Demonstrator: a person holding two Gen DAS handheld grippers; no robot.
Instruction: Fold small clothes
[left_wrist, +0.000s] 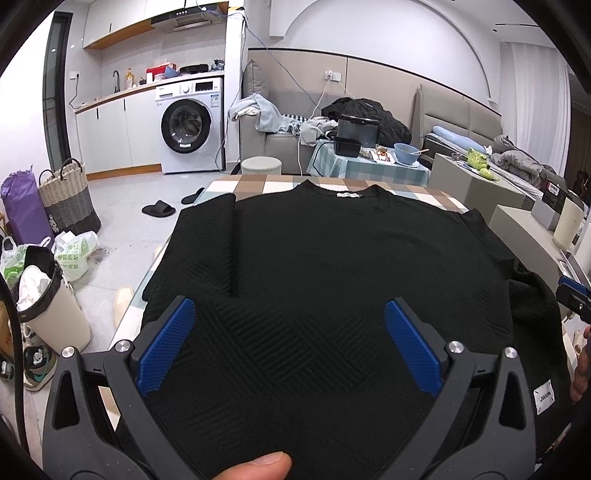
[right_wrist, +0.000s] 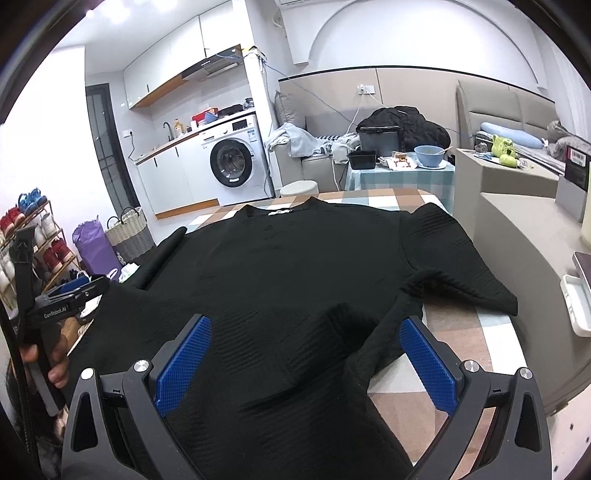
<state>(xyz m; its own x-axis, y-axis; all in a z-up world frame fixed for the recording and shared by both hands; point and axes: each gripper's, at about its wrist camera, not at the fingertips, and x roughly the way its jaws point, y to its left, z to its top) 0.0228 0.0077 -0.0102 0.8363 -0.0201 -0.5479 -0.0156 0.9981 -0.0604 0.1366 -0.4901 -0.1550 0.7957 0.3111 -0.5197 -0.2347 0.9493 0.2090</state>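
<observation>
A black sweater lies spread flat on a checked table, with both grippers released over its near hem.

The sweater covers most of the table, collar on the far side; its left sleeve is folded in along the body, and its right sleeve spreads out to the side on the table top. Beyond the sweater stand a washing machine, a sofa with heaped clothes and a small table with a blue bowl. Left of the sweater, on the floor, are a woven basket, a bin and black slippers. The left gripper has its blue fingers spread wide above the fabric, holding nothing. The right gripper is also wide apart, with a raised fold of hem between its fingers but not pinched.
</observation>
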